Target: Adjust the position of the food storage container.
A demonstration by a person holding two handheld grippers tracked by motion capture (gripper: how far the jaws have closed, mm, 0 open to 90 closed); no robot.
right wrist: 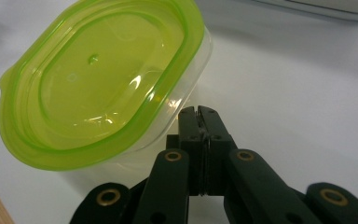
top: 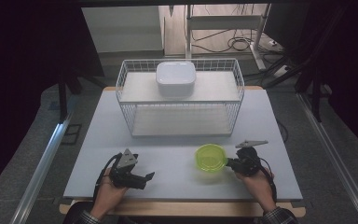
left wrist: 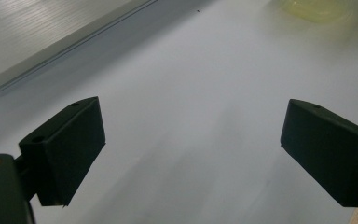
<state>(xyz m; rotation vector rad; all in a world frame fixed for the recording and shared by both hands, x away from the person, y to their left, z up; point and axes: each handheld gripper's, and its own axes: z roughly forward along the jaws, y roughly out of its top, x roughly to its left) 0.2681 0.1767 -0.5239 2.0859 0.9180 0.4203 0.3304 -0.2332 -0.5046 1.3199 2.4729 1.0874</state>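
my right claw [top: 229, 163] is closed tight, its jaws pinching the near edge of the green-lidded container [top: 210, 157]. in the right gripper view the two black jaws meet right at the clear wall under the lid's rim, and the container [right wrist: 100, 81] hangs tilted off them. from the high view it sits low over the white surface [top: 177, 154], on my right half, in front of the wire basket [top: 181, 100] and well apart from it. a white box [top: 175, 78] sits on the upper level of that basket.

my left claw [top: 144, 178] is on the left near the front edge of the surface, jaws spread wide with nothing between them. in the left gripper view they frame bare white surface, and the container [left wrist: 314, 10] shows blurred, far off at the top.
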